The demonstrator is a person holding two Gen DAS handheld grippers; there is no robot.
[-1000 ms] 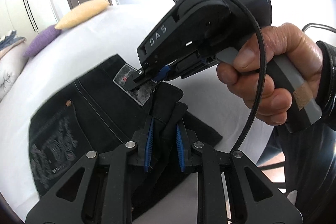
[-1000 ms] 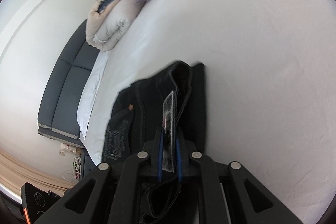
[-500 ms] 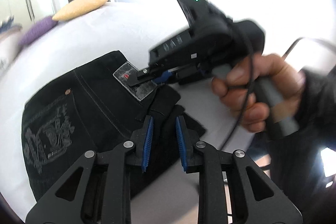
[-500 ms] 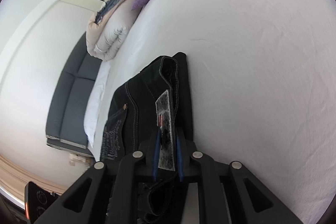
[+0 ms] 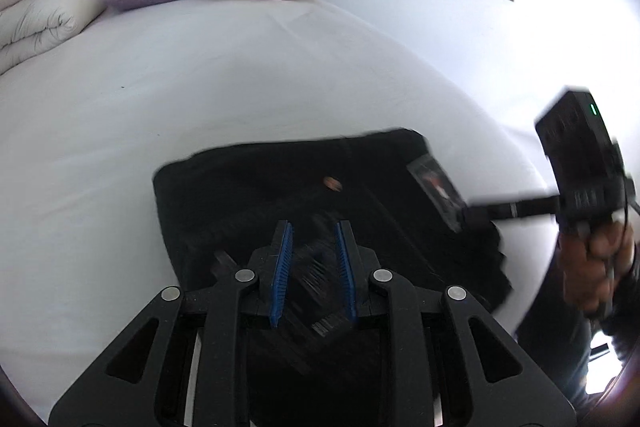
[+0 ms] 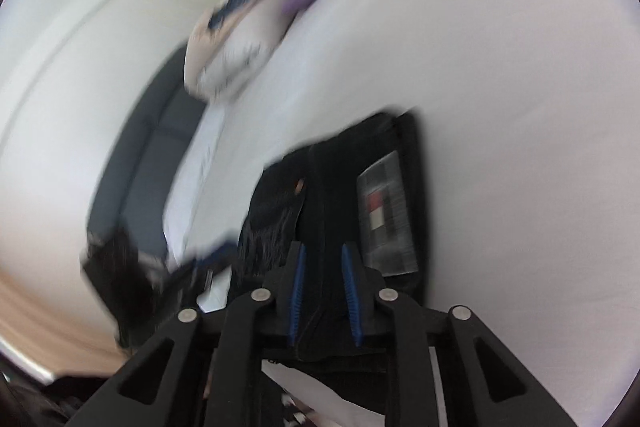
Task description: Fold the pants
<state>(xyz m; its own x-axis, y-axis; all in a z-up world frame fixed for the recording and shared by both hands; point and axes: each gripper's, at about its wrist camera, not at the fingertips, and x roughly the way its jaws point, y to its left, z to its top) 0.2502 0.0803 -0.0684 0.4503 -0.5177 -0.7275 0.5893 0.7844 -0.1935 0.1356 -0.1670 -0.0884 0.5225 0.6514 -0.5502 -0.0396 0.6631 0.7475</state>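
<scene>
Black pants [image 5: 304,195] folded on the white bed [image 5: 200,75]. Left gripper [image 5: 313,247] parted, nothing between the pads. Right gripper [image 6: 324,267] likewise spread above the waistband. Only from the left: holding hand [image 5: 596,267]. Only from the right: sofa [image 6: 148,163].

We get bright daylight, blown out on the wall [image 5: 460,39] at right. Heavy fisheye bending and dark corners in both views. The right wrist view smears badly; the black pants [image 5: 280,187] lose nearly all detail.
</scene>
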